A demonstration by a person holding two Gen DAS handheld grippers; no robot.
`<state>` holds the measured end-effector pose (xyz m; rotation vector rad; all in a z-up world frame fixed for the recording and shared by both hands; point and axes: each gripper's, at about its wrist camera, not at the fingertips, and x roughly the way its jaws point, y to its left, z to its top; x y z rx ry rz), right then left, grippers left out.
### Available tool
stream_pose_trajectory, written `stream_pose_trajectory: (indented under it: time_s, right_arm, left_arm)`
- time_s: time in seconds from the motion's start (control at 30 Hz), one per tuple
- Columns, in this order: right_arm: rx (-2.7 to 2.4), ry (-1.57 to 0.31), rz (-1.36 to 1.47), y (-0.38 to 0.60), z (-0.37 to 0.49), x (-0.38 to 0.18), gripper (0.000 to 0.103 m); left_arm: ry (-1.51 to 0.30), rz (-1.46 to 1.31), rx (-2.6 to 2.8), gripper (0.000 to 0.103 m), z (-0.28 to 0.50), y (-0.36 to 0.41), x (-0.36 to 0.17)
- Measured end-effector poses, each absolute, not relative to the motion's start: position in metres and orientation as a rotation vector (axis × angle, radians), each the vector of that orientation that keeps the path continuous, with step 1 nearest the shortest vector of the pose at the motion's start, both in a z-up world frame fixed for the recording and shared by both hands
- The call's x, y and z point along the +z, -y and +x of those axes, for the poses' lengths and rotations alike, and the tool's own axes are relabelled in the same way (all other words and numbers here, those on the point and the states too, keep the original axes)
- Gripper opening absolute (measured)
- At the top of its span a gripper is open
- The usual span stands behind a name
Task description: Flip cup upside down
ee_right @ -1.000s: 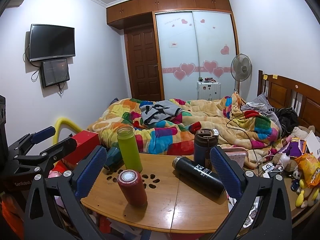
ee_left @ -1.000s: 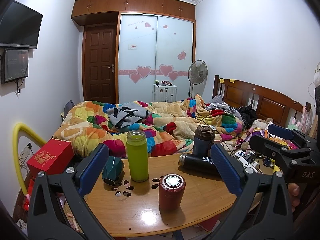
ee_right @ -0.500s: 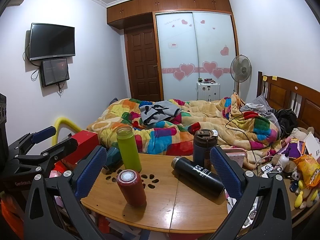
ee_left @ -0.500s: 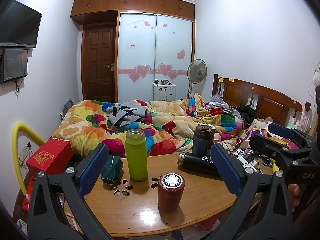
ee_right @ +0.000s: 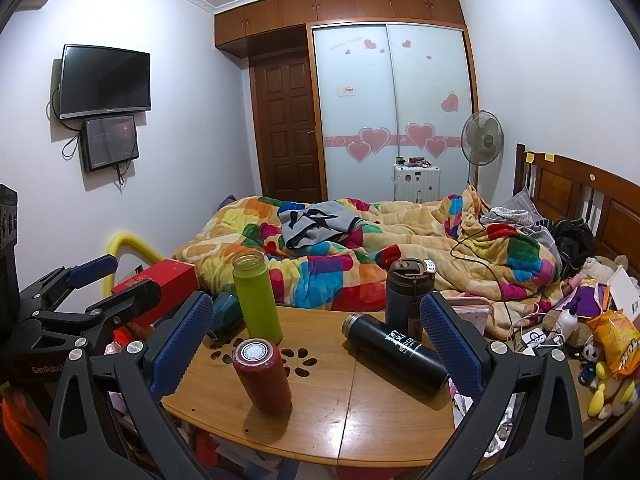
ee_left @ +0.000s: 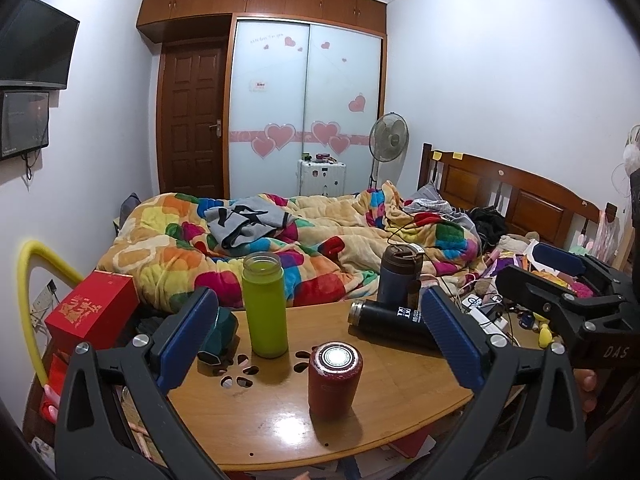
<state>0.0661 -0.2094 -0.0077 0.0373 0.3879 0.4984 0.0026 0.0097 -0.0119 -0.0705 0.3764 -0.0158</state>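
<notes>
Wooden table [ee_left: 280,432], upright red cup [ee_left: 335,384]

White walls [ee_right: 192,160], dark wooden door [ee_right: 286,132], heart-decorated sliding wardrobe [ee_right: 392,120], wall-mounted TV [ee_right: 105,80], standing fan [ee_right: 481,138], wooden headboard [ee_left: 500,192]

The room is evenly and fairly brightly lit from overhead, with a cool cast on the white walls. My bench [ee_left: 404,408] throws back a glare patch just in front of the red cup [ee_left: 335,384] in the left view, and the cup's metal base [ee_left: 335,357] shines white. Soft shadows pool under the cup [ee_right: 263,376] and the black flask [ee_right: 396,352] in the right view. Both pictures are sharp in the middle. The fisheye bends the walls and wardrobe [ee_right: 392,120], and the corners go black. My tongs [ee_left: 318,334] look stretched near the bottom edge.
</notes>
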Motion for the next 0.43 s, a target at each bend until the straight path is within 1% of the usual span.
stream_pose_trajectory:
  time_s: [0.43]
  right_arm:
    - [0.499, -0.389, 0.037, 0.2111, 0.0667, -0.0063, 0.103]
  left_arm:
    - [-0.380, -0.071, -0.029, 0.103, 0.0031, -0.0101, -0.0107]
